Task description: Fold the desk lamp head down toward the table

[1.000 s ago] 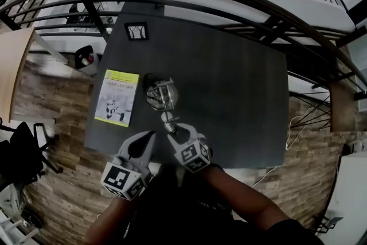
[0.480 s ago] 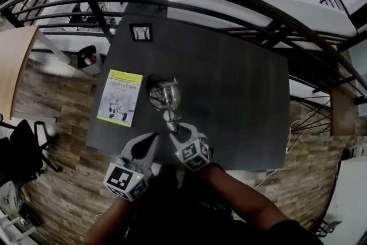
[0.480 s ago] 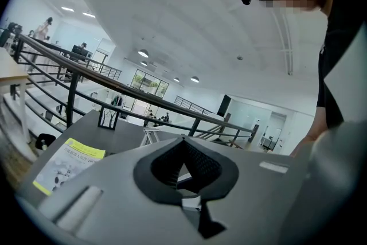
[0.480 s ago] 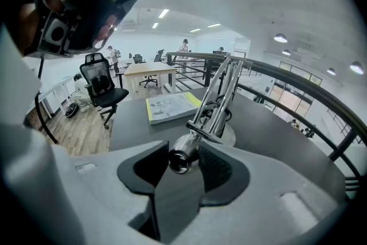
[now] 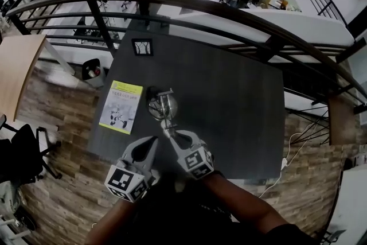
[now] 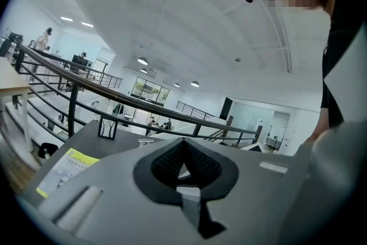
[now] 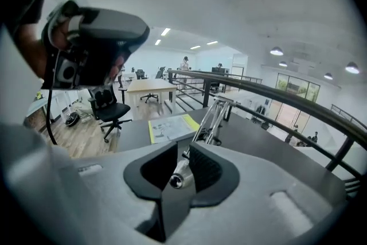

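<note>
A chrome desk lamp stands on the dark table [image 5: 229,100]. Its round base [image 5: 162,105] is near the table's left half, and its thin arm [image 7: 209,120] slopes toward me. My right gripper [image 5: 176,136] has just been closing, and its pads now hold the small silvery lamp head [image 7: 179,176] at the arm's near end. That same lamp head [image 5: 168,123] shows just beyond the right jaws in the head view. My left gripper [image 5: 150,143] hovers beside it at the table's near edge, shut with nothing in it [image 6: 183,143], tips pointing roughly level.
A yellow-edged booklet [image 5: 120,106] lies left of the lamp. A small black frame [image 5: 141,46] stands at the table's far left corner. A curved dark railing [image 5: 229,11] runs behind the table. An office chair [image 7: 106,109] stands on the wood floor to the left.
The right gripper's jaws have closed onto the lamp head. That gripper has risen slightly. The left gripper has barely moved.
</note>
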The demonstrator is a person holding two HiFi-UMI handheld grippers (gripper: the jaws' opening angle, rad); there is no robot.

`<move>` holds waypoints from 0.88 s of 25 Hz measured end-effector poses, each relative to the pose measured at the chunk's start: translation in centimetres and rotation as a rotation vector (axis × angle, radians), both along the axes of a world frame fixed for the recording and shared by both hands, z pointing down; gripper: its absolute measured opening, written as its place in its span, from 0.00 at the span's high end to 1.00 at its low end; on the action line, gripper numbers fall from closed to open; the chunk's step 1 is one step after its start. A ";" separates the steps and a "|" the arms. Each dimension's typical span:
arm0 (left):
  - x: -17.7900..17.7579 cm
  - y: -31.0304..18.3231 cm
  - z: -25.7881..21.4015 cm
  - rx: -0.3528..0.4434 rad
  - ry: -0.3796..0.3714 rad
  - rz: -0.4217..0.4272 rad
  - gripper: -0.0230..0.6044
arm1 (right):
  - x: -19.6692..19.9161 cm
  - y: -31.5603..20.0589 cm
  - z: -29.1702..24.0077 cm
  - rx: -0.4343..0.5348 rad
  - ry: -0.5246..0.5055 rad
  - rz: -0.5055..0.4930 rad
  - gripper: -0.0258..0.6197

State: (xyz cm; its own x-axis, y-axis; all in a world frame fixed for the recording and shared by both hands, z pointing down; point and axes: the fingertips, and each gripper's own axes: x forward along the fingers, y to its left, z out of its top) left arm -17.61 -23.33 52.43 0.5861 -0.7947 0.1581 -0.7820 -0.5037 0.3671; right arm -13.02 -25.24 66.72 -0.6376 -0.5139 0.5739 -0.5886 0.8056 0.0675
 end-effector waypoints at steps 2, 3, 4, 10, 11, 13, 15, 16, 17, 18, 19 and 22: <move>0.4 0.0 -1.0 0.024 -0.004 -0.018 0.96 | 0.5 -0.1 -2.7 0.035 -0.067 0.001 0.90; 0.8 0.2 -1.5 0.034 -0.007 -0.025 0.96 | 0.9 0.1 -4.3 0.045 -0.098 0.003 0.92; 1.2 0.3 -2.0 0.044 -0.011 -0.031 0.96 | 1.2 0.3 -5.9 0.050 -0.131 0.004 0.95; 4.3 2.3 -5.6 0.103 -0.022 -0.104 0.96 | 4.0 3.3 -14.2 0.037 -0.333 -0.045 0.96; 4.7 2.6 -6.1 0.111 -0.020 -0.122 0.96 | 4.4 3.9 -15.2 0.043 -0.349 -0.066 0.96; 5.9 3.6 -6.9 0.124 -0.023 -0.143 0.96 | 5.5 5.0 -16.9 0.061 -0.370 -0.105 0.96; 7.6 5.0 -7.7 0.140 -0.036 -0.153 0.96 | 6.7 6.2 -18.4 0.078 -0.396 -0.132 0.96; 8.4 5.7 -8.1 0.148 -0.042 -0.160 0.96 | 7.4 6.8 -19.1 0.083 -0.411 -0.144 0.96; 9.2 6.5 -8.5 0.155 -0.046 -0.170 0.96 | 8.0 7.4 -19.5 0.087 -0.423 -0.155 0.96; 10.0 7.3 -8.7 0.160 -0.050 -0.180 0.96 | 8.7 8.0 -19.8 0.089 -0.431 -0.167 0.96; 10.7 8.1 -8.9 0.165 -0.053 -0.190 0.96 | 9.4 8.7 -19.9 0.090 -0.437 -0.178 0.96; 12.6 10.9 -9.3 0.175 -0.061 -0.220 0.96 | 11.3 11.1 -20.3 0.095 -0.453 -0.211 0.96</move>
